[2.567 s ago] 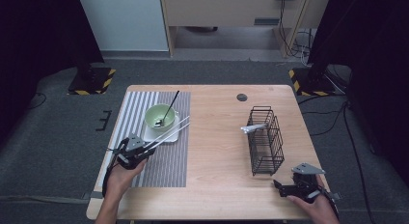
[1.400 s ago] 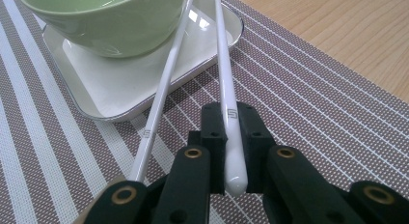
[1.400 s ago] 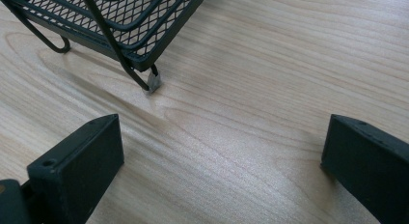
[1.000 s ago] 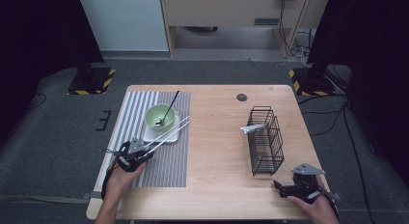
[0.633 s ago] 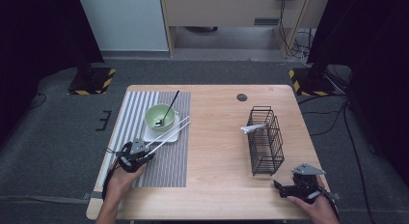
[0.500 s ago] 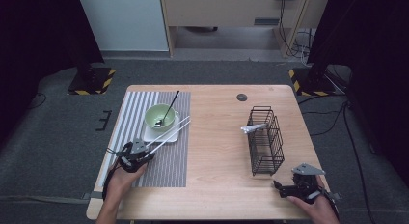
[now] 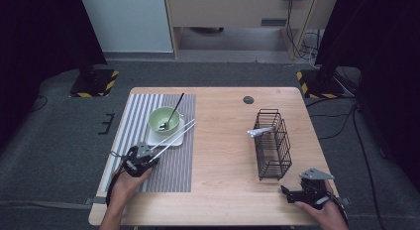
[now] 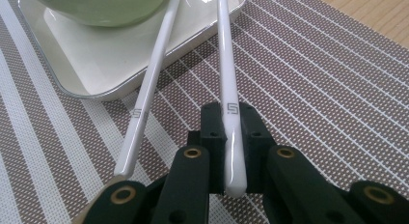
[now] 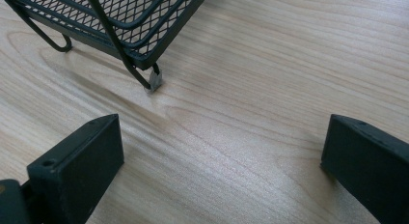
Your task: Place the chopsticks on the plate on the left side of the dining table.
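Your left gripper [image 8: 226, 151] has its two black jaws clenched on the butt end of one glossy white plastic chopstick [image 8: 227, 89], the pads pressing it from both sides just below its small square logo. The grasped chopstick lies low over the brown-and-white striped placemat [image 8: 313, 89], and its far end rests on the rim of the white rectangular ceramic tray [image 8: 72, 84]. This rear grip leaves most of the shaft free ahead of the jaws, which should make it easier to steer the tip. The second white chopstick [image 8: 147, 89] lies free just beside the first, its butt end on the placemat near the left jaw, so lift with care to avoid dragging it. The pale green bowl [image 7: 164, 121] sits on the tray with a thin black utensil [image 7: 174, 108] leaning in it. Your right gripper [image 9: 219, 151] rests on the light wooden table [image 9: 270, 64] with its jaws spread wide and holding nothing; it waits just beside the near corner of the black wire mesh basket [image 7: 272, 143]. A grey-handled utensil [image 7: 260, 132] already protrudes from the basket, which suggests it is the likely destination for the chopstick.
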Demonstrator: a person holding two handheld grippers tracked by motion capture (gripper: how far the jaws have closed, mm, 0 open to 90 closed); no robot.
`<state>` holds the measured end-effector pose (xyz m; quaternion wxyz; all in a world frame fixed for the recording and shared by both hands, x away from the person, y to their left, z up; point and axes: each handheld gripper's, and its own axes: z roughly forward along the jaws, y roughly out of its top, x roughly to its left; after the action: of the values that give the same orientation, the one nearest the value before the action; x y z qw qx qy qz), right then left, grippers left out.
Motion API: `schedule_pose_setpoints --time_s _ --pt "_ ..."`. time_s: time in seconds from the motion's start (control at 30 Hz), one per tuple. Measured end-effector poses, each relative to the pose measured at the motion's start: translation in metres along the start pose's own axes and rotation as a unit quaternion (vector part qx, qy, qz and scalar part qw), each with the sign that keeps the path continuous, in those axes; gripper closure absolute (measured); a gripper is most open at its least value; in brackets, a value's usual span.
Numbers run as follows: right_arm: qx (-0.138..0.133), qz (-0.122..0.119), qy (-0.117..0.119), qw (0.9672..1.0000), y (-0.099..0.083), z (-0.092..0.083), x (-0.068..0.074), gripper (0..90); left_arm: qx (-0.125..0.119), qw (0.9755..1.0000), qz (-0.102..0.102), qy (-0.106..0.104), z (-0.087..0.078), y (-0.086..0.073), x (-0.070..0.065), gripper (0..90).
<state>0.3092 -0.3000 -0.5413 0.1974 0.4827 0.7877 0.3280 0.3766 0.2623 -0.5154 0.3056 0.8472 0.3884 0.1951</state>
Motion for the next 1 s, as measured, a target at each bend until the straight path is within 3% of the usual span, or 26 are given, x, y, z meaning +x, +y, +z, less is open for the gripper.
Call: schedule_pose_setpoints --time_s 0.37,1.0 --pt "0.001 -0.001 0.0 1.0 -0.0003 -0.0003 0.0001 1.0 0.012 0.9999 -0.008 -0.002 0.0054 -0.0016 0.0019 82.4" --pt "0.001 -0.001 0.0 1.0 -0.0008 -0.0009 0.0009 1.0 0.009 0.9998 -0.017 -0.005 0.0062 -0.0028 0.0038 82.0"
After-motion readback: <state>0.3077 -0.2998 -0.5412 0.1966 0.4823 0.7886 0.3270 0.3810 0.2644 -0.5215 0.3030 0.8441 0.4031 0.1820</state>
